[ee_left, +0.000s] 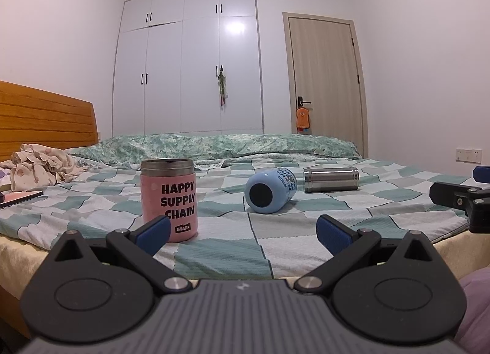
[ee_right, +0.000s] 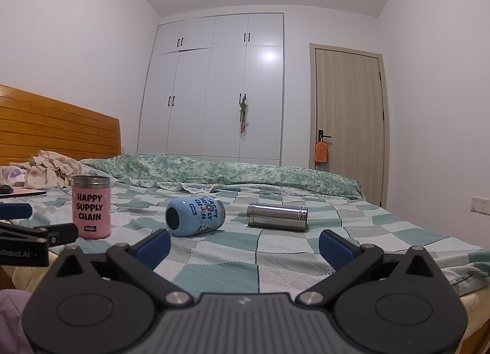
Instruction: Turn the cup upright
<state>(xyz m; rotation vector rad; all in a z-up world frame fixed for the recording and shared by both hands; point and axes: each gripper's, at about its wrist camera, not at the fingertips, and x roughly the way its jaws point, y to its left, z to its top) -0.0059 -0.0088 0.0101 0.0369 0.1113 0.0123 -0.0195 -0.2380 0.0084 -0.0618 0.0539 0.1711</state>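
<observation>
A pink cup (ee_left: 169, 199) reading "HAPPY SUPPLY CHAIN" stands upright on the checked bedsheet; it also shows in the right wrist view (ee_right: 91, 207). A blue cup (ee_left: 271, 190) lies on its side, its base toward me, also seen in the right wrist view (ee_right: 196, 216). A steel cup (ee_left: 330, 180) lies on its side farther right, also in the right wrist view (ee_right: 277, 217). My left gripper (ee_left: 243, 231) is open and empty at the bed's near edge, its left finger just in front of the pink cup. My right gripper (ee_right: 245, 245) is open and empty, short of the blue and steel cups.
The bed (ee_left: 275, 250) has a folded green quilt (ee_left: 229, 145) at the back, crumpled clothes (ee_left: 39, 167) and a flat dark item (ee_left: 18, 197) at left. A wooden headboard (ee_left: 43, 115) stands left. A wardrobe (ee_left: 186, 63) and a door (ee_left: 324, 78) stand behind.
</observation>
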